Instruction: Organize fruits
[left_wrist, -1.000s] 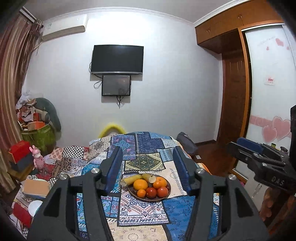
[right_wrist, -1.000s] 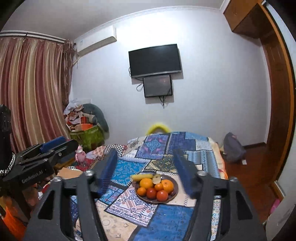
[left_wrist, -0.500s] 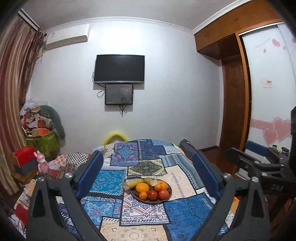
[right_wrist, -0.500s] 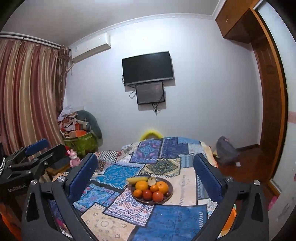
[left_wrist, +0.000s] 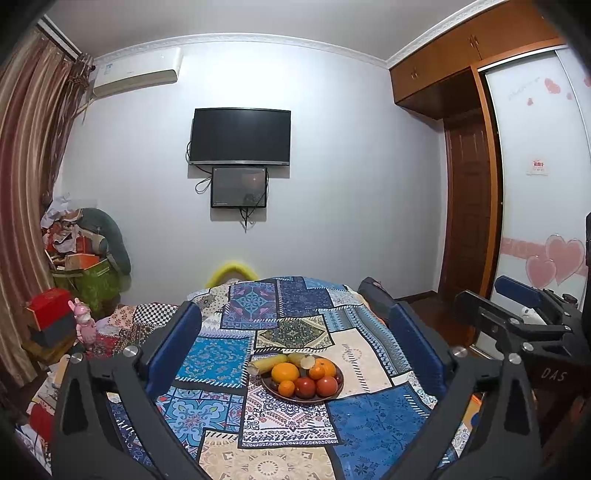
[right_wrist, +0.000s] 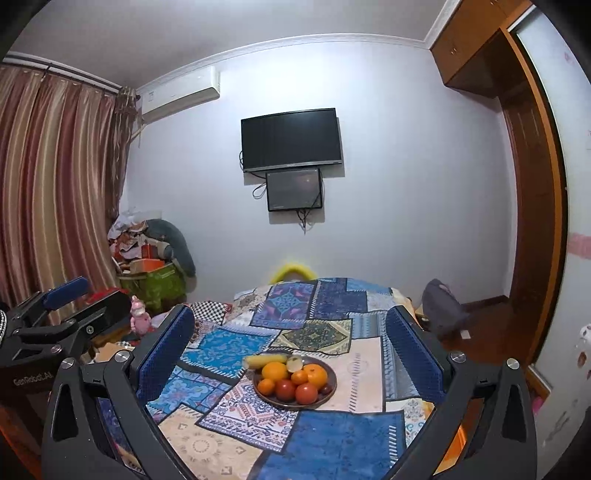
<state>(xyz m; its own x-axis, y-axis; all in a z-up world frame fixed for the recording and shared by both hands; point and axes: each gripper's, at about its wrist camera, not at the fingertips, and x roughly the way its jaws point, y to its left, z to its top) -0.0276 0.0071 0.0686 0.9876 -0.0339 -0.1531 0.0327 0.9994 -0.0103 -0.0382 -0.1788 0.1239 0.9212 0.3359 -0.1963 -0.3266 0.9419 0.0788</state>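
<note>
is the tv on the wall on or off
Off, as far as the views show: the tv screen is uniformly black in both, with no picture or glow. Standby cannot be ruled out.

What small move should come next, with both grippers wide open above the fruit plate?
Probably bring the right gripper down toward the plate: both it and the left gripper are open, empty and well short of the piled fruit.

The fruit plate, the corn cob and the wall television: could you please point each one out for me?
fruit plate (left_wrist: 334, 392): left wrist view, on its brown right rim.
corn cob (right_wrist: 264, 360): right wrist view, on its middle.
television (left_wrist: 240, 135): left wrist view, on the screen's centre.
</note>
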